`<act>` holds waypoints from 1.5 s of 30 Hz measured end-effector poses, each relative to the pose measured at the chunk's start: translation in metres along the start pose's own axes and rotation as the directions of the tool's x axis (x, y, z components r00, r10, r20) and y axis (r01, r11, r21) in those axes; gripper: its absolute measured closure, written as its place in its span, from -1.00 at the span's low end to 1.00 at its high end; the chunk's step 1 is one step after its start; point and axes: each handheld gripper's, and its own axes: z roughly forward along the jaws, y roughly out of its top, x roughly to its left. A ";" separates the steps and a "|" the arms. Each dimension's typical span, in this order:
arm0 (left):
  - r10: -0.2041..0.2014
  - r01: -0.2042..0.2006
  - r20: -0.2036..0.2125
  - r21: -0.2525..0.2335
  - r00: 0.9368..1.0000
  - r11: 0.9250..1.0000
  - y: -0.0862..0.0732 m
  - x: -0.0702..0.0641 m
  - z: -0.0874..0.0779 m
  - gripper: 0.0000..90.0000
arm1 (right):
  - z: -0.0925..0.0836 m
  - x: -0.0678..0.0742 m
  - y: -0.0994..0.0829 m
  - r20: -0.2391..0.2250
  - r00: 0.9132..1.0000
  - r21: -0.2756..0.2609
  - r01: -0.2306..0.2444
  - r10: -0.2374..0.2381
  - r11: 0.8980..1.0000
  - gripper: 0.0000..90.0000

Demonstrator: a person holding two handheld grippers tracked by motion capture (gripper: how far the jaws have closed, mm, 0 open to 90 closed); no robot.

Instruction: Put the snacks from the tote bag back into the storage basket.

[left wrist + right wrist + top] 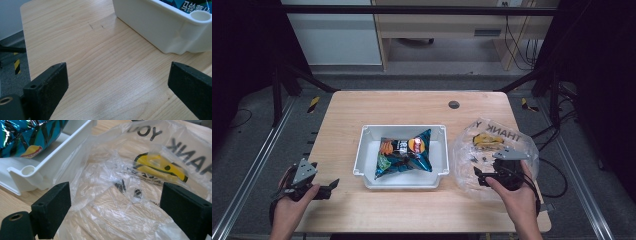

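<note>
A white tray sits mid-table and holds a blue crisp bag. To its right lies a crumpled clear plastic bag printed with "THANK YOU" and a yellow smiley. My left gripper hovers open over bare wood left of the tray, jaws pointing right. In the left gripper view it is spread wide with nothing between, the tray's corner ahead. My right gripper rests over the plastic bag's near side. It stands open above the plastic bag, with the tray and crisp bag at left.
The wooden table has a round cable hole near its far edge. Metal rails and dark frame posts flank both sides. Bare wood stretches in front of the left gripper.
</note>
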 end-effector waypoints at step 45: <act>0.003 -0.002 -0.021 0.033 1.000 0.999 -0.002 0.004 0.004 -0.93 | 0.039 0.007 -0.061 0.024 1.000 0.078 -0.021 0.019 0.997 -0.85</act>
